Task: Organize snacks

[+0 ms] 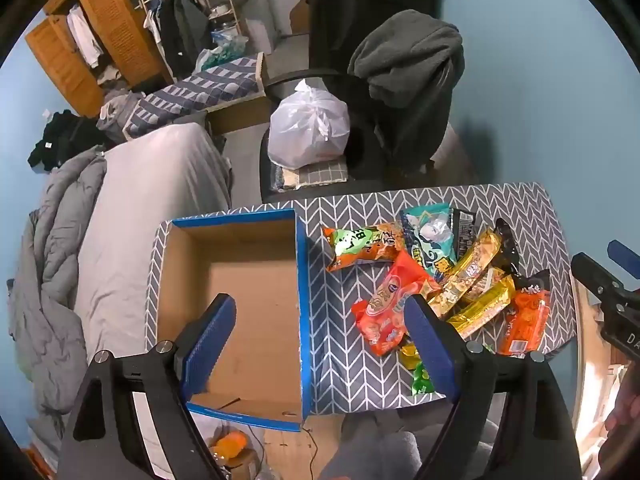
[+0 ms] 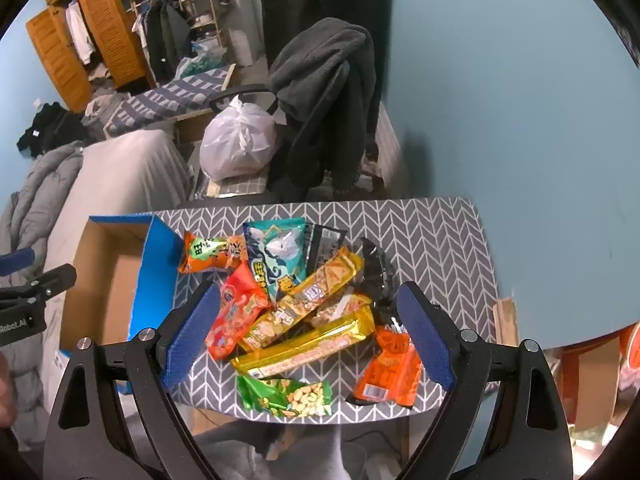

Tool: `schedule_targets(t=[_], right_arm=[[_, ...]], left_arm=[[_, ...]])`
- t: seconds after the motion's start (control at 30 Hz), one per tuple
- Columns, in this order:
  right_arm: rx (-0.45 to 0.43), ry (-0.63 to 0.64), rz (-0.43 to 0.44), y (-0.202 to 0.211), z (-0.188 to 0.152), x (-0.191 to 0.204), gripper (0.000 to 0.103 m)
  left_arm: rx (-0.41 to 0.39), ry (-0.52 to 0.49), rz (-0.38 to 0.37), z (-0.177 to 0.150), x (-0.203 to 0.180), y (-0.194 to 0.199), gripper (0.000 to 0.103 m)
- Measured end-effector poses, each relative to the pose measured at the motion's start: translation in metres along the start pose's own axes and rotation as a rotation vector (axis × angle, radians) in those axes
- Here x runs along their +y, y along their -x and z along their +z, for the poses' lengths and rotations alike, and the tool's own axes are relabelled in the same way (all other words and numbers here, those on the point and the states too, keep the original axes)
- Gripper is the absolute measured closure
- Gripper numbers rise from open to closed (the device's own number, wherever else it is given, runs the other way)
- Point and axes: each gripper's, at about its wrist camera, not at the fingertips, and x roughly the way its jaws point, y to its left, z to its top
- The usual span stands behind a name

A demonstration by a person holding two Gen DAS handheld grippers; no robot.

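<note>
Nothing packed yet: cardboard box [image 1: 240,300] at left bare inside, snack packets [image 2: 304,304] all heaped right of it on table [image 2: 432,240]. Left gripper [image 1: 320,344] and right gripper [image 2: 308,336] spread wide, holding nothing.

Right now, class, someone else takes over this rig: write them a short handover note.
Left tool: open, holding nothing, above the cardboard box edge.
Right tool: open, holding nothing, over the snack pile.
Box sits left on the patterned table; nothing visible inside.
Done: nothing packed.
Left: move every packet, including the green peanut bag and orange packet, into the box.
</note>
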Motion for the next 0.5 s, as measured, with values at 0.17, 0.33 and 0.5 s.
schedule_targets(t=[0.17, 0.33, 0.5], right_arm=[[0.000, -0.002, 0.006, -0.001, 0.000, 0.000, 0.014], [0.003, -0.009, 0.001, -0.001, 0.001, -0.003, 0.015], [0.007, -0.016, -0.006, 0.001, 0.004, -0.004, 0.015]], left_arm=[[0.001, -0.002, -0.009, 0.003, 0.004, 0.002, 0.016], [0.004, -0.003, -0.012, 0.007, 0.009, 0.006, 0.016], [-0.009, -0.008, -0.012, -0.001, -0.002, 0.003, 0.016]])
